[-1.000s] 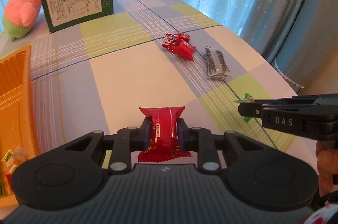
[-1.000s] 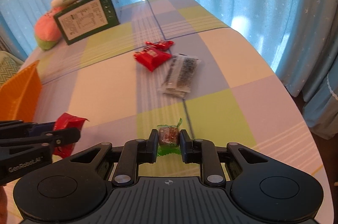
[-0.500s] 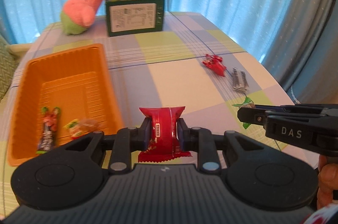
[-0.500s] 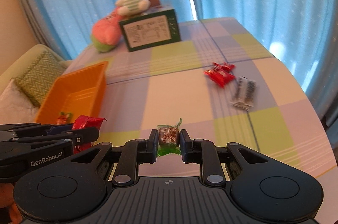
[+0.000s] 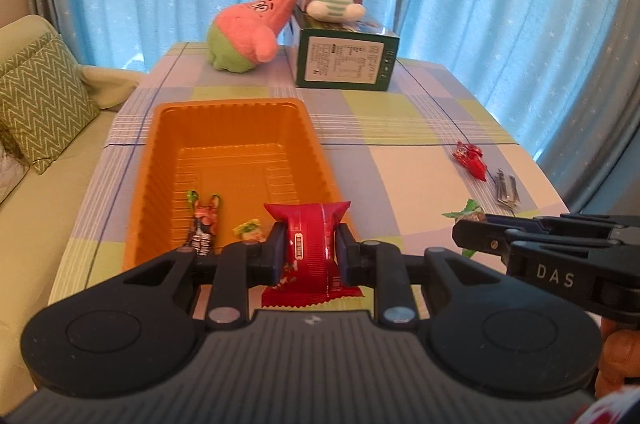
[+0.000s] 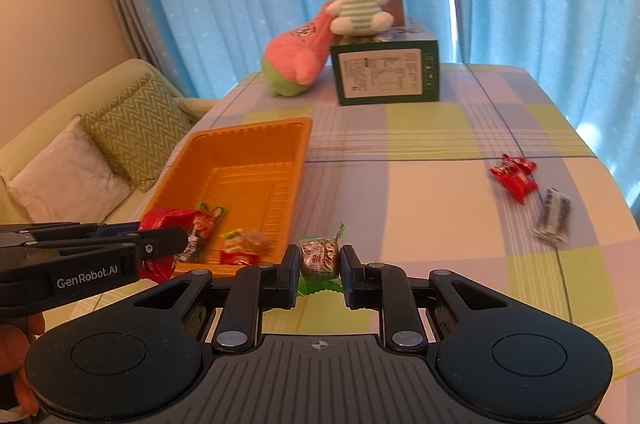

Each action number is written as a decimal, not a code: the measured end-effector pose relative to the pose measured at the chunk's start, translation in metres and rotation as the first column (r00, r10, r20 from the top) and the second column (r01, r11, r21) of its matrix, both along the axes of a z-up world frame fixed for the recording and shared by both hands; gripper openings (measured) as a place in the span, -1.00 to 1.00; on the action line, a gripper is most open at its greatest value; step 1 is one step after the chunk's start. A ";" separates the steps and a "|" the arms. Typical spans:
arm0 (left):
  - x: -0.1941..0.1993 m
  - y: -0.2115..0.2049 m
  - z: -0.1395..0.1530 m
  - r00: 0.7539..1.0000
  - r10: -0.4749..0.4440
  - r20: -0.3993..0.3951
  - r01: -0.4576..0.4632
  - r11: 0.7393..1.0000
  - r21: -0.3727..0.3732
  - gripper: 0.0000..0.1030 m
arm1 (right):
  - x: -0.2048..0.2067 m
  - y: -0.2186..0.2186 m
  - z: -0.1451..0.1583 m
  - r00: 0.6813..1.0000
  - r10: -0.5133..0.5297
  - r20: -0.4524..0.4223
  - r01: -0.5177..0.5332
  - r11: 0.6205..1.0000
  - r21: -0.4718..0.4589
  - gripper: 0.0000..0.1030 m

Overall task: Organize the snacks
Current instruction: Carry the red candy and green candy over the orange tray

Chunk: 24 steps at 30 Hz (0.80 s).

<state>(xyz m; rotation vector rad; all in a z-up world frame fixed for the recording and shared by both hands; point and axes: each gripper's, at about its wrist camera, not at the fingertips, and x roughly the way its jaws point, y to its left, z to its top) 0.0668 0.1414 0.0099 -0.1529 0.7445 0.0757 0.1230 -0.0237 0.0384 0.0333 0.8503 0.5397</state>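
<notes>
You hold a red foil snack packet (image 5: 311, 244) clamped in the left gripper (image 5: 310, 250) and a green-wrapped candy (image 6: 319, 256) clamped in the right gripper (image 6: 320, 266), a few snacks already lie in the orange plastic tray (image 5: 236, 128), and a red packet (image 6: 514, 180) and a silver sachet (image 6: 554, 216) wait near the tabletop's right edge.

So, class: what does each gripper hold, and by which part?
Left gripper: red packet, gripped across its middle. Right gripper: green-wrapped candy, gripped by its sides.

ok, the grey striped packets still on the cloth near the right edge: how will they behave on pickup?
The grey striped packets lie flat and thin, overlapping in a small stack, so a pinch would probably catch only some while the rest slide apart. The film looks glossy, likely slippery against the tablecloth. They seem light and floppy, with little edge to grab; the red wrapped snack beside them could get nudged.
</notes>
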 end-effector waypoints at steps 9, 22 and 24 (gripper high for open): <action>-0.004 0.026 -0.002 0.999 0.046 0.006 -0.045 0.999 -0.020 -0.55 | 0.003 0.024 -0.001 0.999 0.051 0.009 -0.051 0.999 -0.011 -0.58; 0.019 0.065 -0.016 0.996 0.087 -0.028 -0.088 0.996 -0.021 -0.55 | 0.035 0.063 -0.016 0.993 0.116 0.000 -0.116 0.993 -0.015 -0.58; 0.026 0.070 -0.019 0.995 0.090 -0.035 -0.091 0.996 -0.019 -0.55 | 0.040 0.069 -0.021 0.992 0.122 -0.007 -0.122 0.992 -0.018 -0.58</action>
